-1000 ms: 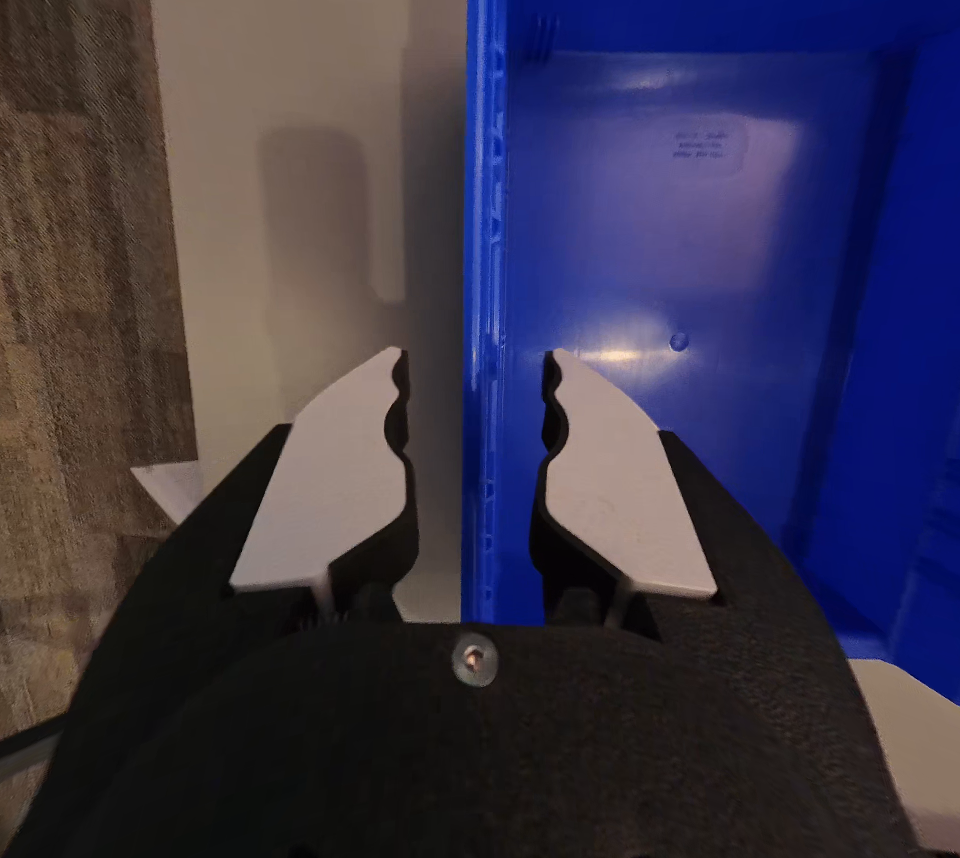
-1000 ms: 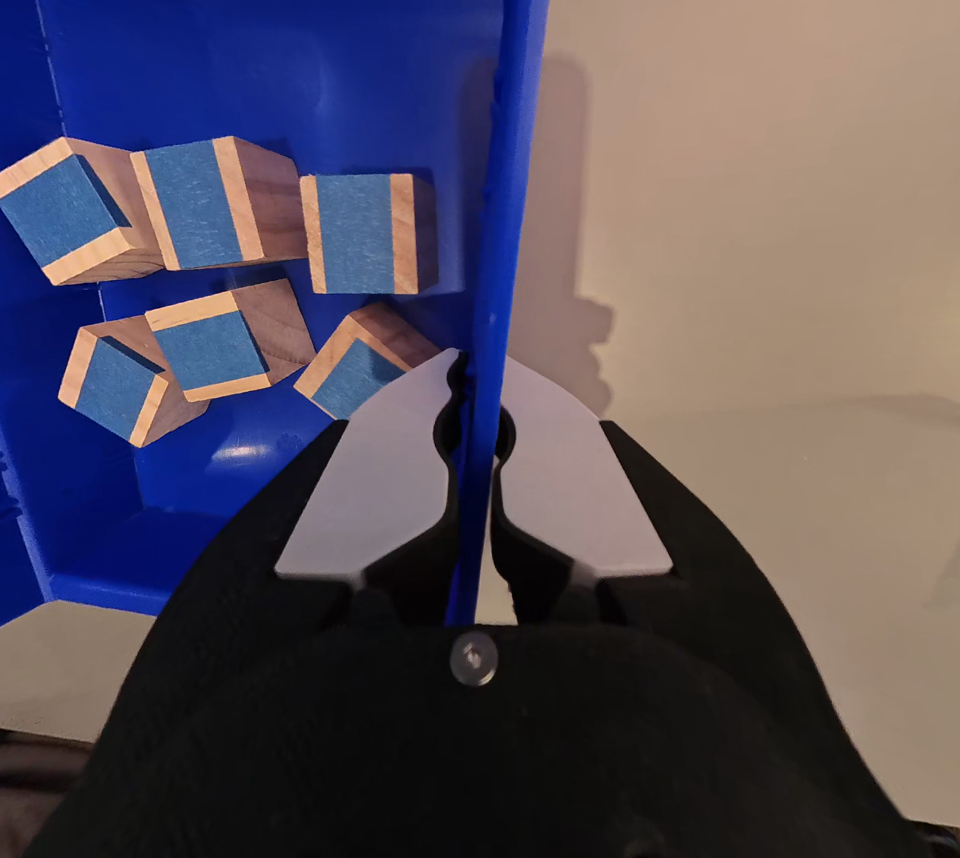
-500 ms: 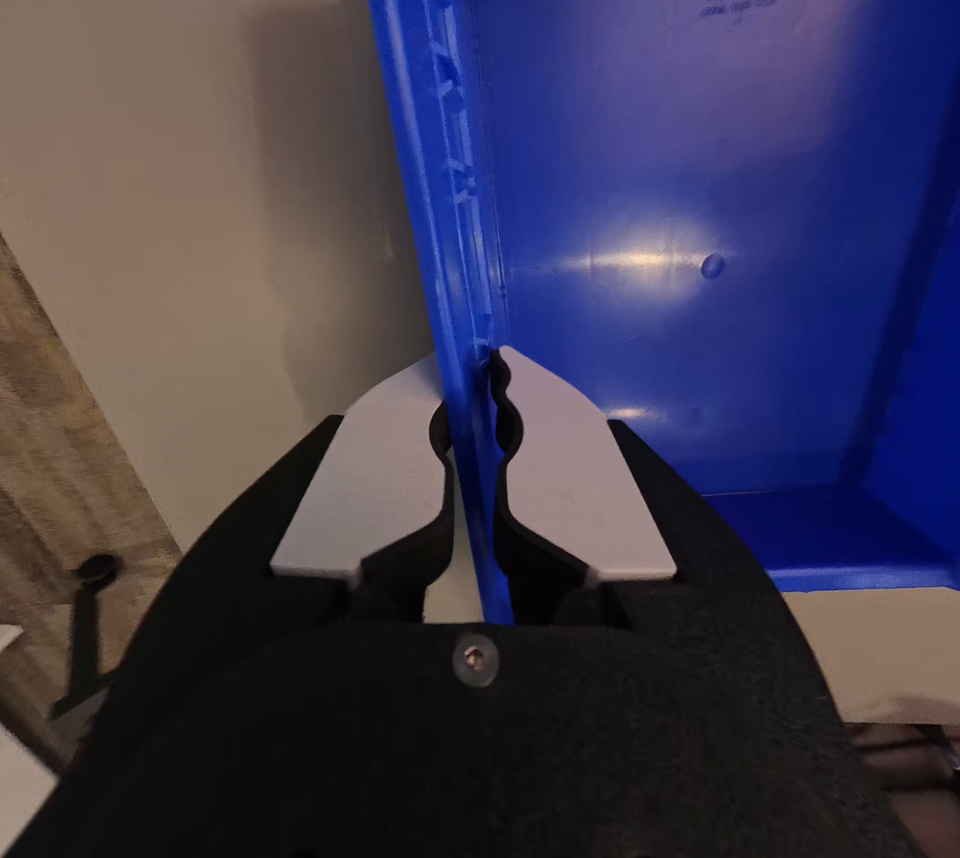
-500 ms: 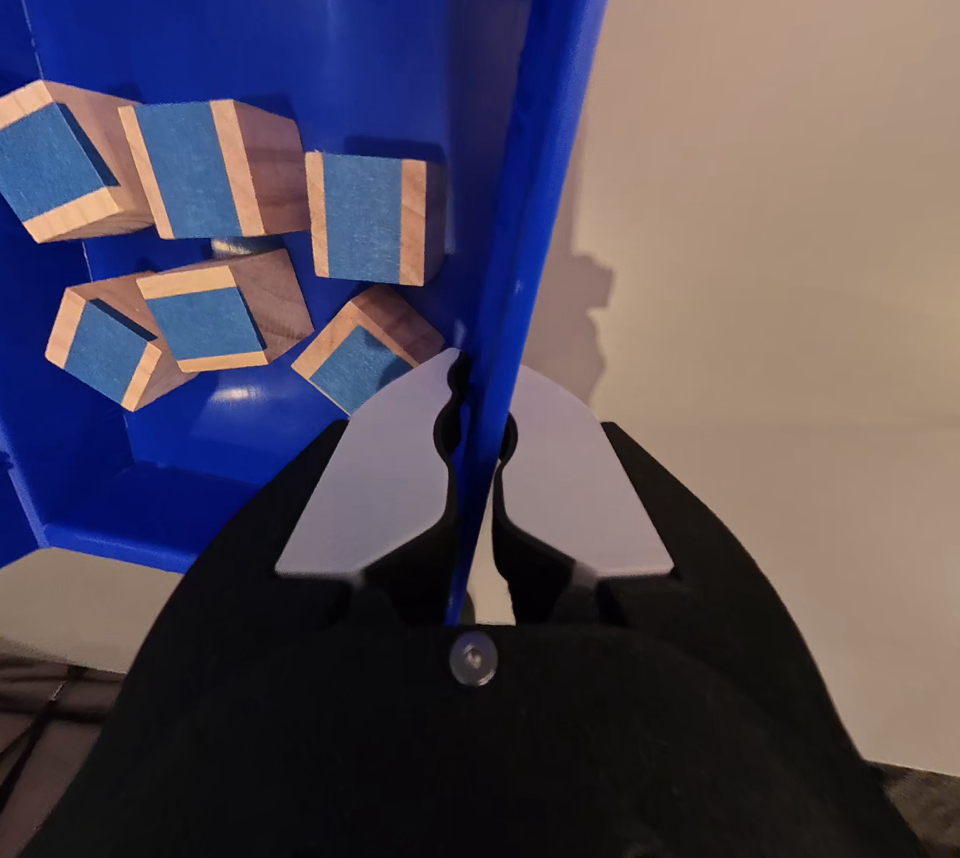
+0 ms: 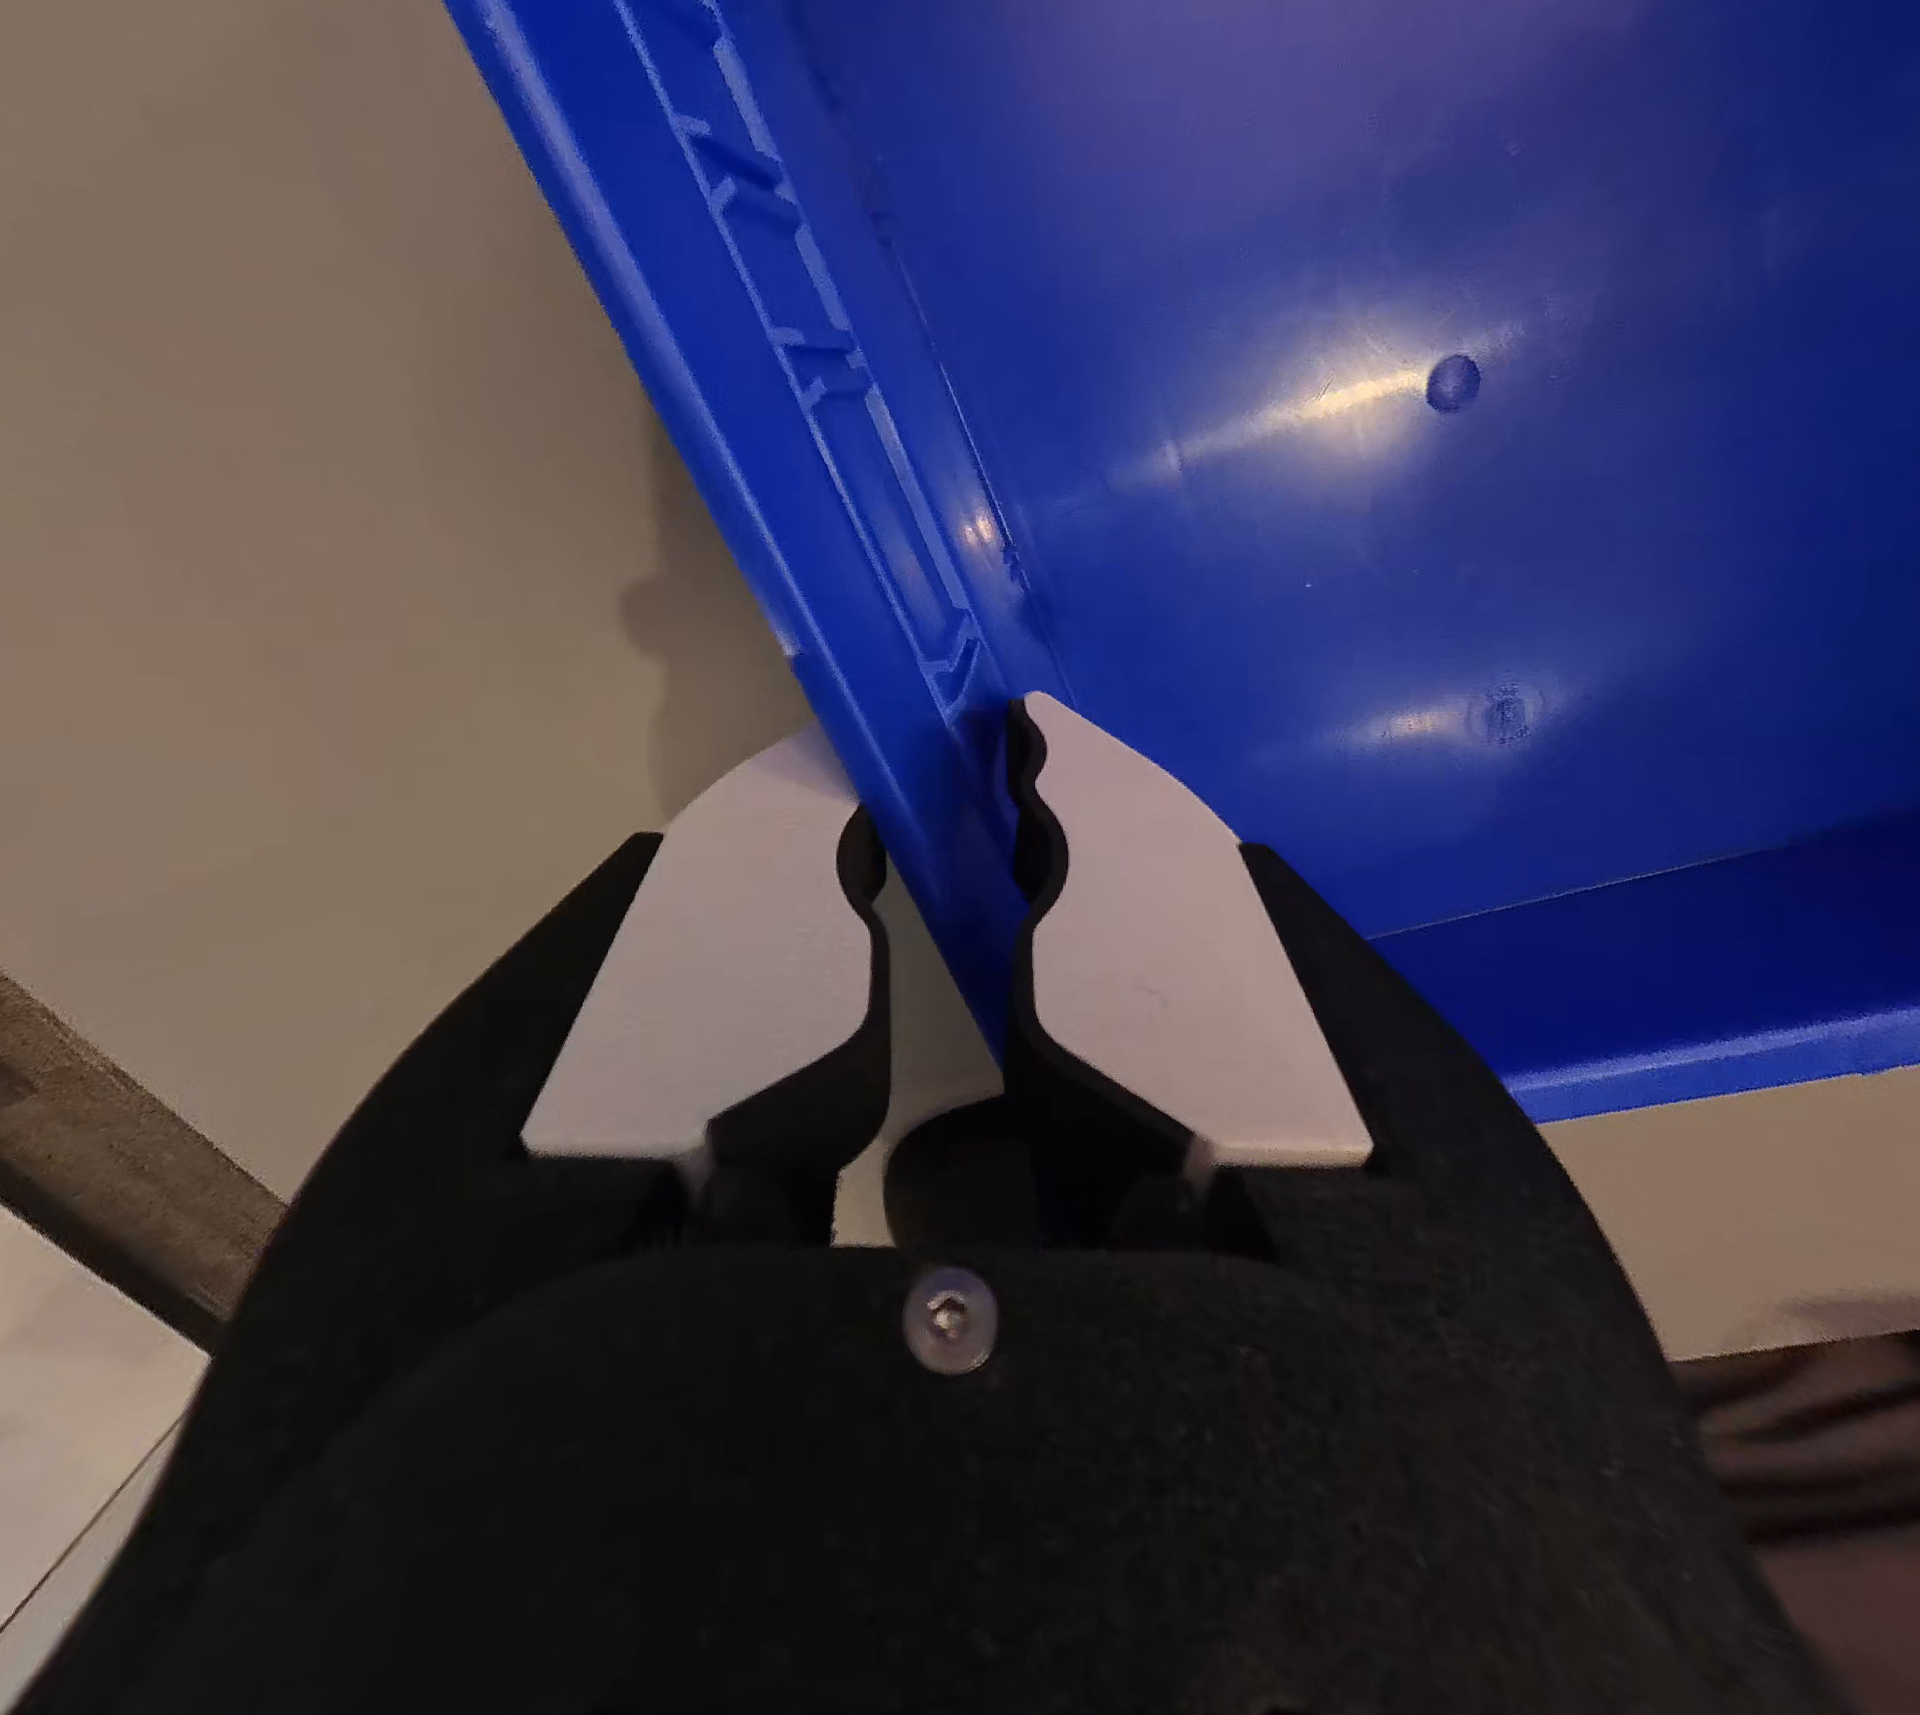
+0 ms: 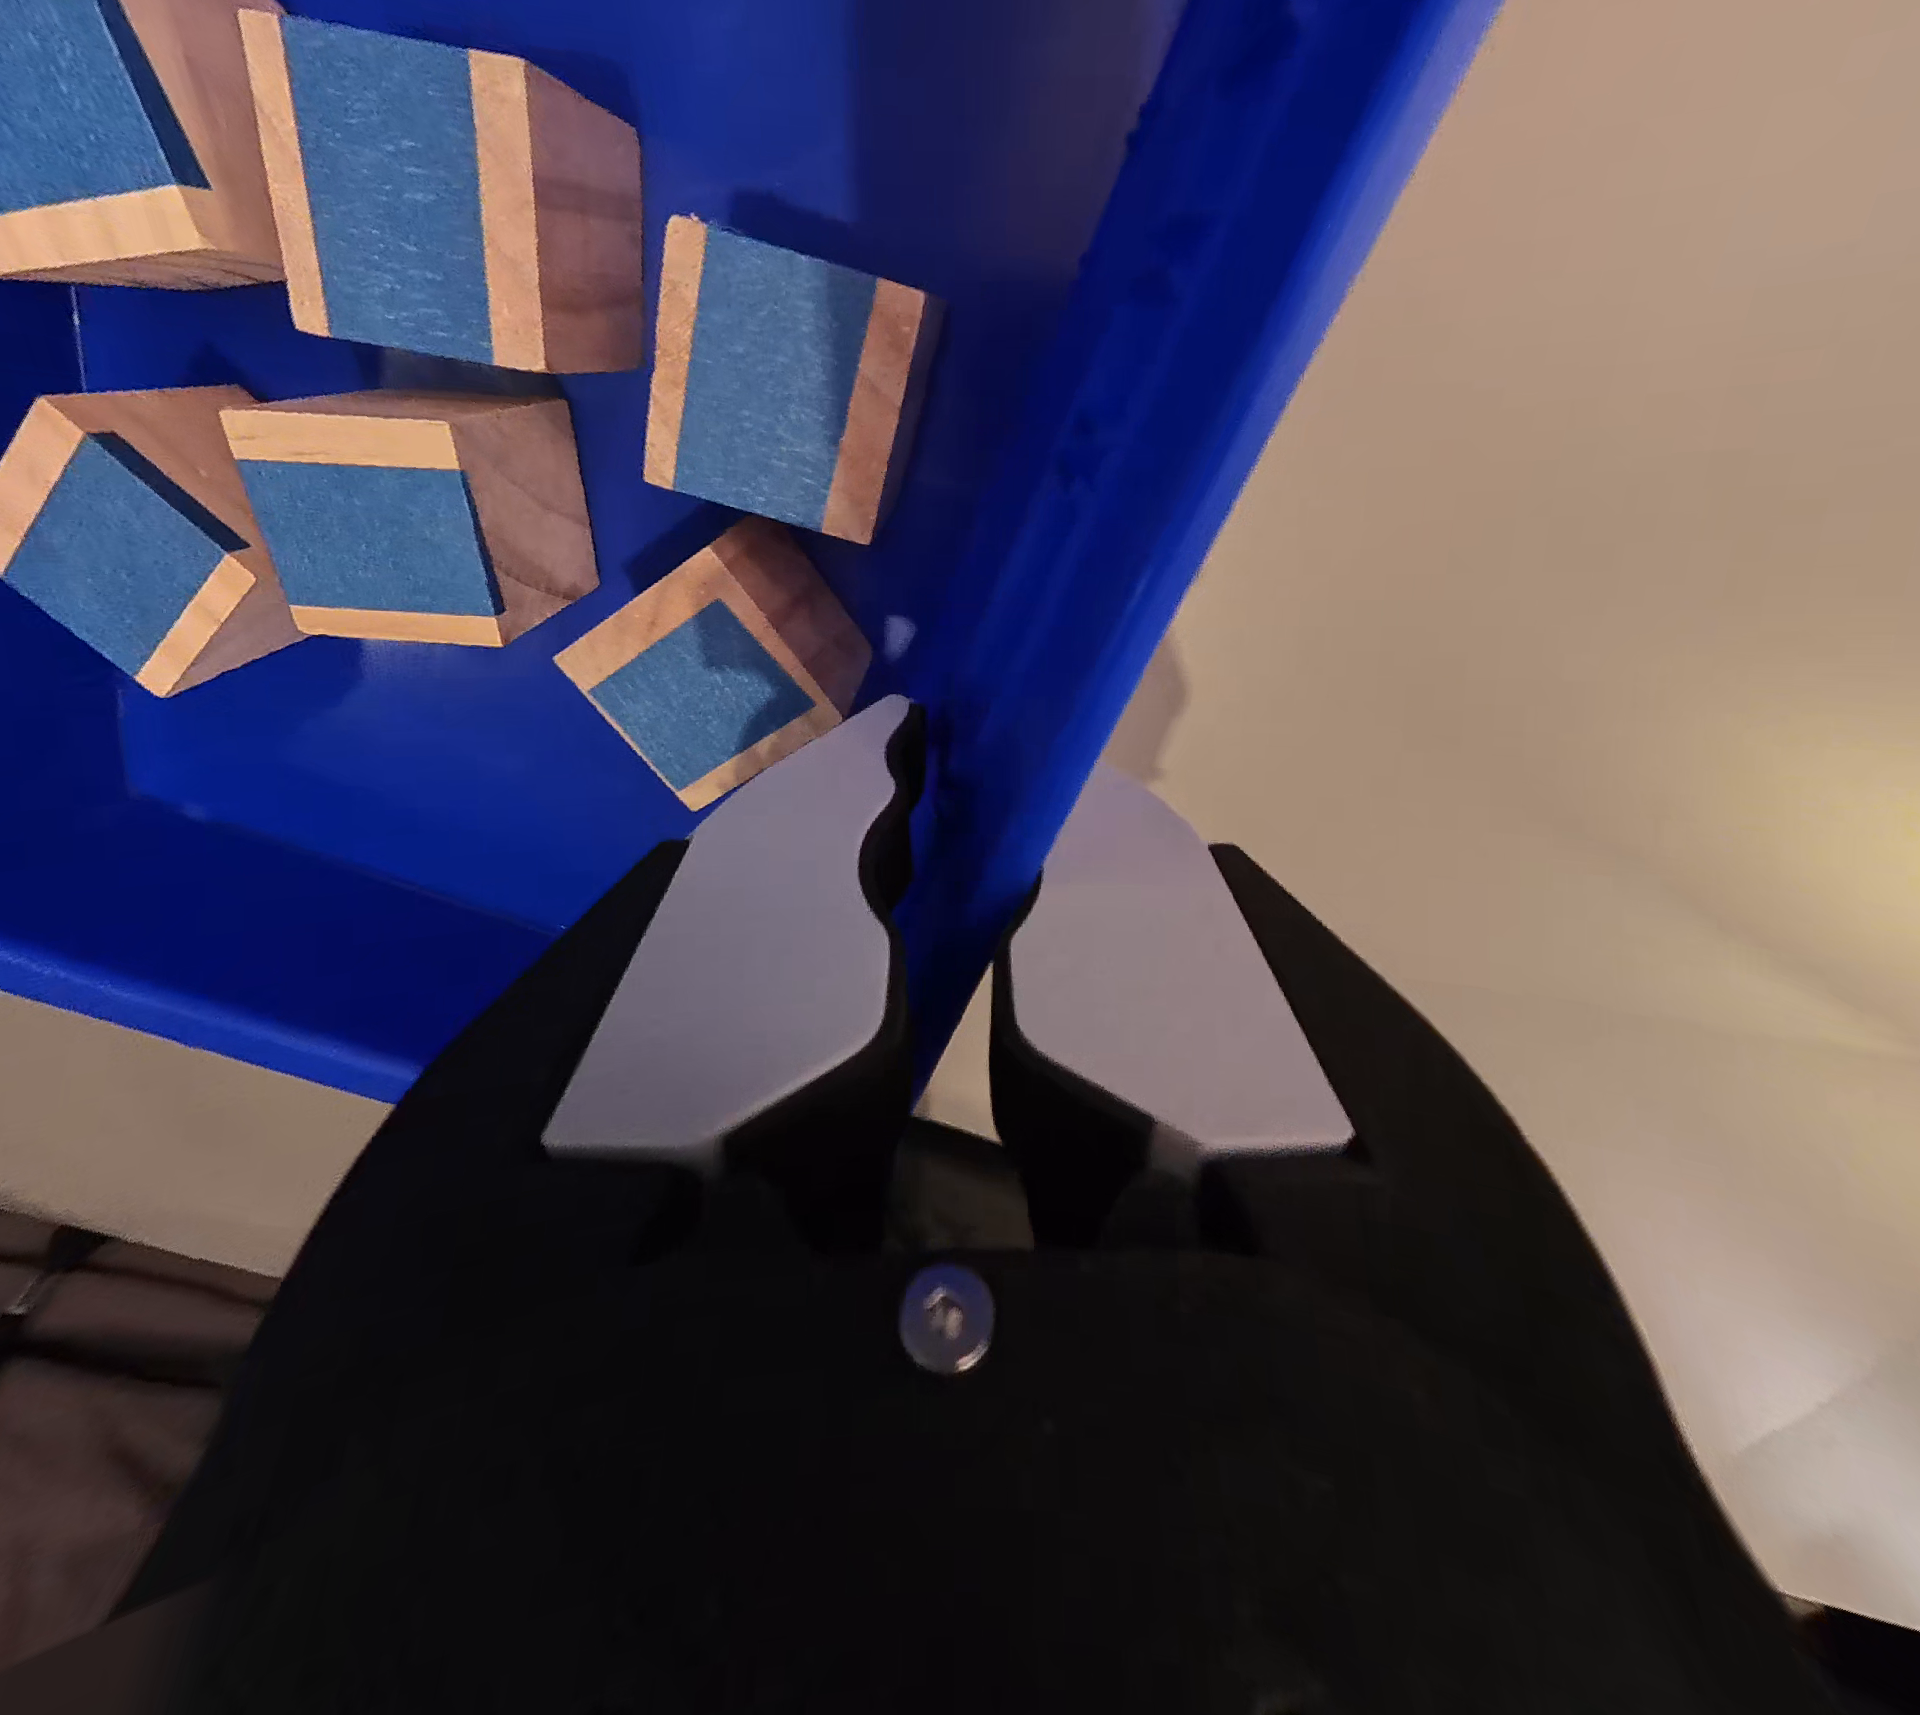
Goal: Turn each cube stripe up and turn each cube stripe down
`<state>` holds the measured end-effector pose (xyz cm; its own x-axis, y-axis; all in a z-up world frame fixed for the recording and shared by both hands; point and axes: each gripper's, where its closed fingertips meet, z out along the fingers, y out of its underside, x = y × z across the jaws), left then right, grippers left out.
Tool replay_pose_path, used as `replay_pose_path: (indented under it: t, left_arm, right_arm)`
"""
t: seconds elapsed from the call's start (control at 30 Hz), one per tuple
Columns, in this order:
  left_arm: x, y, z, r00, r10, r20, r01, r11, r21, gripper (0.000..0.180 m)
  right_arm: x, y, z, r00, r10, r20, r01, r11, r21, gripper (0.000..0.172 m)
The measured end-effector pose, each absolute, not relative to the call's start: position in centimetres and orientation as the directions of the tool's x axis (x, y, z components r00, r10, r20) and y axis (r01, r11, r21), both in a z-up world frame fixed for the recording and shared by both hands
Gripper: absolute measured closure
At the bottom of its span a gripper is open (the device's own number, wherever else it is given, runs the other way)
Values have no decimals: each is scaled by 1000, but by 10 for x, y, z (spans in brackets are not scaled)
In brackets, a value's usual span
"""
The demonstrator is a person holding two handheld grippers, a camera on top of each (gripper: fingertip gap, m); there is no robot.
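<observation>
While each hand-held gripper straddles a side wall of the blue bin (image 5: 1351, 315), both sit narrow with the wall between their fingers. The left hand-held gripper (image 5: 940, 792) has its inner finger (image 5: 1132, 938) against the inside of the wall (image 5: 727, 263), and its outer finger (image 5: 748, 917) lies outside, its tip hidden behind the rim, so the bin's left wall is clamped. The right hand-held gripper (image 6: 997, 792) clamps the opposite wall (image 6: 1195, 418) the same way, one finger (image 6: 769, 938) inside the bin and the other outside.

Six cubes (image 6: 395, 190) lie on the bin floor near the right wall, each with its blue stripe facing up. One cube (image 6: 707, 689) sits just beside the right gripper's inner fingertip, apart from the wall. Another (image 6: 784, 377) lies farther along, close to the wall but not clearly touching. The remaining four (image 6: 364, 512) crowd together toward the bin's middle, several pressed edge to edge.

On the left gripper's side the bin floor is bare blue plastic, with open room from the wall to the near end wall (image 5: 1662, 1021). Outside both walls the pale surface (image 6: 1558, 522) runs wide and open. Its edge (image 5: 62, 1042) shows at lower left in the left wrist view, with darker floor beyond.
</observation>
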<state>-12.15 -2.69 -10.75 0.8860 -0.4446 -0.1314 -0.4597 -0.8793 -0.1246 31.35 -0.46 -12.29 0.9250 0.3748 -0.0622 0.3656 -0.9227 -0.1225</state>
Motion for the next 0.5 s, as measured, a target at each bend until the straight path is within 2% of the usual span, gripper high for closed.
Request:
replay_pose_path:
  t: [0.27,0.5]
  left_arm:
    - [-104,-42,-108,858,-497,-127,-509,-857,-86,151]
    - [-96,-46,-107,847,-525,-85,-531,-843,-87,144]
  right_arm:
    - [309,-10,-124,920,392,0,390,-915,-98,155]
    - [317,-4,-125,930,368,7,366,-921,-133,153]
